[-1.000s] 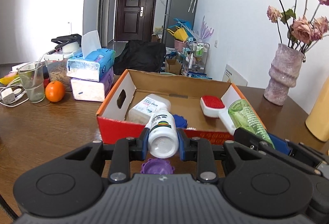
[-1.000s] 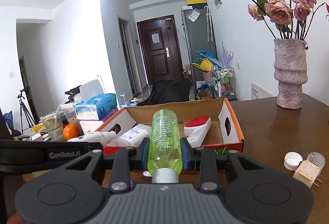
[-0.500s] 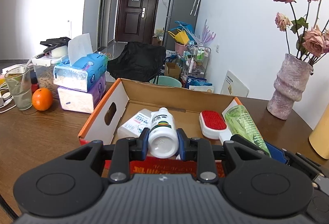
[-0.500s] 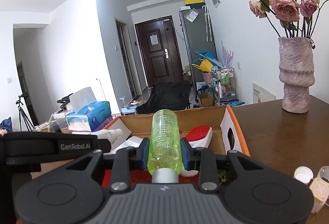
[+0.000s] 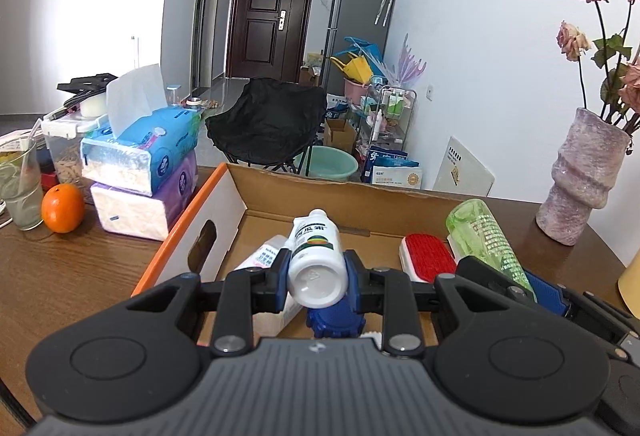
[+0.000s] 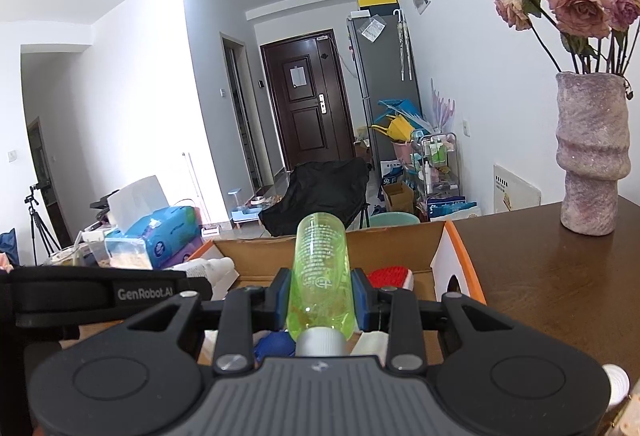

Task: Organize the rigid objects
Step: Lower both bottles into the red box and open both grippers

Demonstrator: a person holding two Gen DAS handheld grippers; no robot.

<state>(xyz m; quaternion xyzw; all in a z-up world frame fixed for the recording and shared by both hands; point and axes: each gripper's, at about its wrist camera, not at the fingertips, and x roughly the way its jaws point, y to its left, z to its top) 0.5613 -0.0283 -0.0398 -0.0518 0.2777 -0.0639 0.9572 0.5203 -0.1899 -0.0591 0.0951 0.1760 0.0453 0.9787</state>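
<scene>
My left gripper (image 5: 316, 282) is shut on a white pill bottle (image 5: 316, 262) and holds it over the open cardboard box (image 5: 344, 195). My right gripper (image 6: 320, 300) is shut on a clear green bottle (image 6: 320, 276) with a white cap, held over the right side of the same box (image 6: 452, 248). The green bottle also shows in the left wrist view (image 5: 480, 240). Inside the box lie a white carton (image 5: 260, 260), a blue cap (image 5: 334, 318) and a red-and-white brush (image 5: 428, 260).
Two stacked tissue packs (image 5: 144, 171), an orange (image 5: 62, 207) and a glass (image 5: 20, 191) stand left of the box. A stone vase with dried roses (image 5: 580, 183) stands at the right. White caps (image 6: 616, 384) lie at the right on the brown table (image 6: 560, 276).
Both grippers have risen and moved forward with their bottles, from in front of the box to over it. The purple cap below the left gripper has dropped out of view.
</scene>
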